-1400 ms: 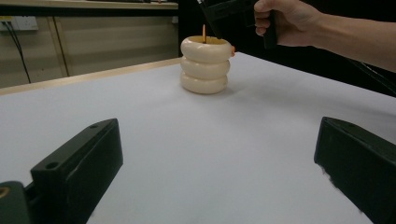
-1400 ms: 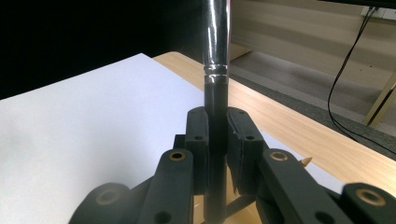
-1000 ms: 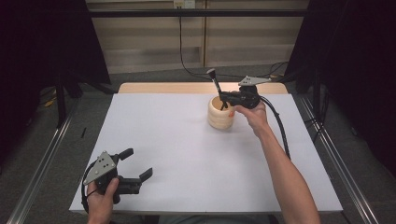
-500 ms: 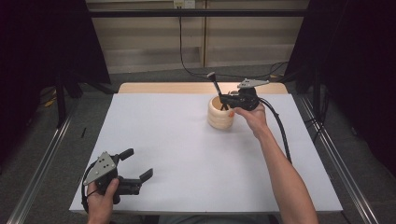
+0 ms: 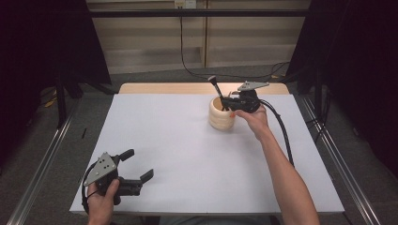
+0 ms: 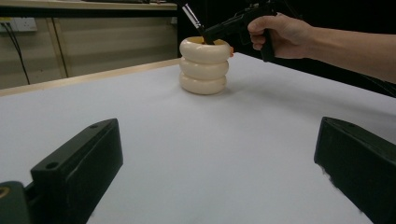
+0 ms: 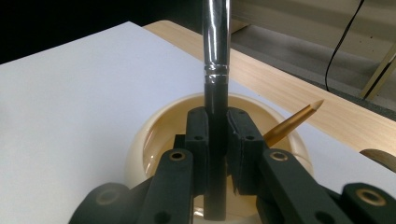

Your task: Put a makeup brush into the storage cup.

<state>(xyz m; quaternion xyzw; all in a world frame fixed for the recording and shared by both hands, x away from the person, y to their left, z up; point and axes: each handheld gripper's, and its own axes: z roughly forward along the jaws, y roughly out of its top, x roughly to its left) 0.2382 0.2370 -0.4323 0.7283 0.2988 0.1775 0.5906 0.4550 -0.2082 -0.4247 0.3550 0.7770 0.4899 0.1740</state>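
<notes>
While right tool (image 5: 226, 104) grips brush (image 5: 214, 86) over holder (image 5: 222, 117), apparently mid-rim, open table (image 5: 178, 140) around

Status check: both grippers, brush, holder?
Right gripper shut on black-handled brush above cream ringed holder. Left gripper open, idle near table edge. Gold-tipped stick already in holder, close beside.

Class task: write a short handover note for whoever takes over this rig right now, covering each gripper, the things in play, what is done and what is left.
Right gripper: shut on the black brush, held upright over the cream ringed holder, its lower end inside the opening.
Left gripper: open, holding nothing, near the front left corner of the white table.
In the holder: a gold-tipped tool leaning against the rim.
Done: brush gripped at the holder.
Left: probably finish moving the brush; whether it is going in or coming out cannot be told.
</notes>
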